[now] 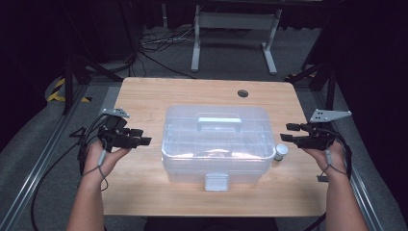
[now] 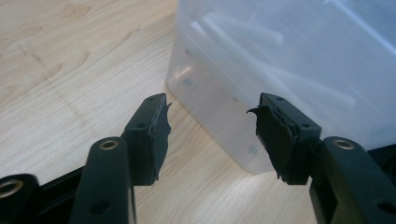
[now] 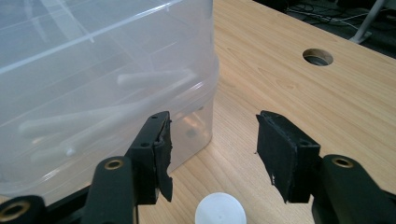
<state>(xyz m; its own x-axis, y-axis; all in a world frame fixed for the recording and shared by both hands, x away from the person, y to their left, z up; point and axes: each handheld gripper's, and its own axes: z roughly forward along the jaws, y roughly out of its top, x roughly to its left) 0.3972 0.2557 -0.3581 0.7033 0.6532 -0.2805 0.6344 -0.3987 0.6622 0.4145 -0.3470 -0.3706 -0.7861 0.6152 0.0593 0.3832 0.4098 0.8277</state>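
Observation:
A clear plastic storage box [image 1: 216,144] with a lid, a top handle [image 1: 219,124] and a front latch [image 1: 216,182] stands in the middle of the wooden table [image 1: 144,96]. My left gripper [image 1: 143,136] hovers open to the left of the box, its jaws pointing at the box's left wall [image 2: 280,56] with nothing between them [image 2: 210,135]. On the other side my right gripper [image 1: 287,133] is open too, aimed at the box's right end [image 3: 93,84], its jaws bare [image 3: 212,149]. A small white-capped vial [image 1: 280,151] stands by the box's right side, just under the right gripper [image 3: 220,210].
A round cable hole [image 1: 243,93] lies in the table's far right part. White rod-like items show faintly inside the box [image 3: 154,79]. Beyond the table a white frame [image 1: 235,29] stands on the grey floor among cables.

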